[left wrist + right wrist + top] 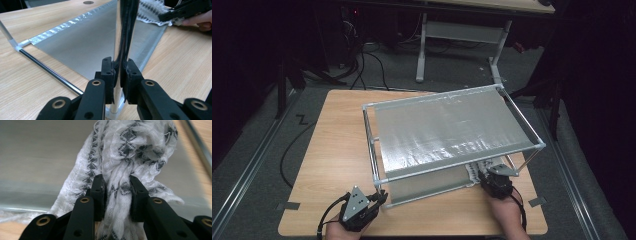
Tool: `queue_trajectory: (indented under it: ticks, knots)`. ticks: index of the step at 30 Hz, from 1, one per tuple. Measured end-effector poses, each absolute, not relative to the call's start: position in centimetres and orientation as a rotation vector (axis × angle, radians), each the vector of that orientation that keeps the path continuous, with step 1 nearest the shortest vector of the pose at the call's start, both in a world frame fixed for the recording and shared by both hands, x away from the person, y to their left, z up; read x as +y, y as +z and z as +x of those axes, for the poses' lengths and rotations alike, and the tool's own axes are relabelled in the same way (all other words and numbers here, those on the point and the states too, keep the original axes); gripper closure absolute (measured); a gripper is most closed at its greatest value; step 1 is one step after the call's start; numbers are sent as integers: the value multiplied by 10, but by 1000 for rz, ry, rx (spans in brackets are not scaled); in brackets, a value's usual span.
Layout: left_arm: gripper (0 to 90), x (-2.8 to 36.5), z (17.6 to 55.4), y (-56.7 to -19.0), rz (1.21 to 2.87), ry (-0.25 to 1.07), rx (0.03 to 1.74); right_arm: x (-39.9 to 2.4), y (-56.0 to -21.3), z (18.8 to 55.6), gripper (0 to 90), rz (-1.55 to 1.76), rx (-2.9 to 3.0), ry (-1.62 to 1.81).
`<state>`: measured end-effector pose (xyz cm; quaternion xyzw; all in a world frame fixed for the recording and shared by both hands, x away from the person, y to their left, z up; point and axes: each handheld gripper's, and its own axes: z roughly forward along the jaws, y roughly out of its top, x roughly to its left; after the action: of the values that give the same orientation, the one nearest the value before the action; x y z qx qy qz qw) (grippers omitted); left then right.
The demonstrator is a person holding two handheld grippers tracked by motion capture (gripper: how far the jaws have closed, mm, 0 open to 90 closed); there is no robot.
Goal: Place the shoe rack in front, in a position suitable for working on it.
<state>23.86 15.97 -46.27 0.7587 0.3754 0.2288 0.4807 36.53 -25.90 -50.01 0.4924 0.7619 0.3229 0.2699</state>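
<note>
Rack post pinched at lower left, knit cloth gripped at lower right of high view.
Left gripper (pixel 119 75) is clamped on a shiny chrome upright (pixel 375 172) of the silver-sheeted rack (pixel 452 127). A white, dark-patterned open-knit cloth (pixel 120 170) is bunched betw. right gripper (pixel 117 192) jaws, mostly hidden under the top sheet.

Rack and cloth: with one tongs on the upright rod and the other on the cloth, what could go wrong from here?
1. The right tongs pinch a bunched fold of the white patterned cloth; the loose knit could slip out or snag on the rack's rod close beside it.
2. The left tongs clamp only the corner rod of the light rack; a hard tug on the cloth might tilt or slide the rack on the table.
</note>
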Motion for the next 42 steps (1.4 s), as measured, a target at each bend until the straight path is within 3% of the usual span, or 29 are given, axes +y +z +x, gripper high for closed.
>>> queue_trajectory:
  ticks: [42]
  knots:
    - [807,162,241,-462,1859,566,881,-46,-500,294,709,912,2496,1178]
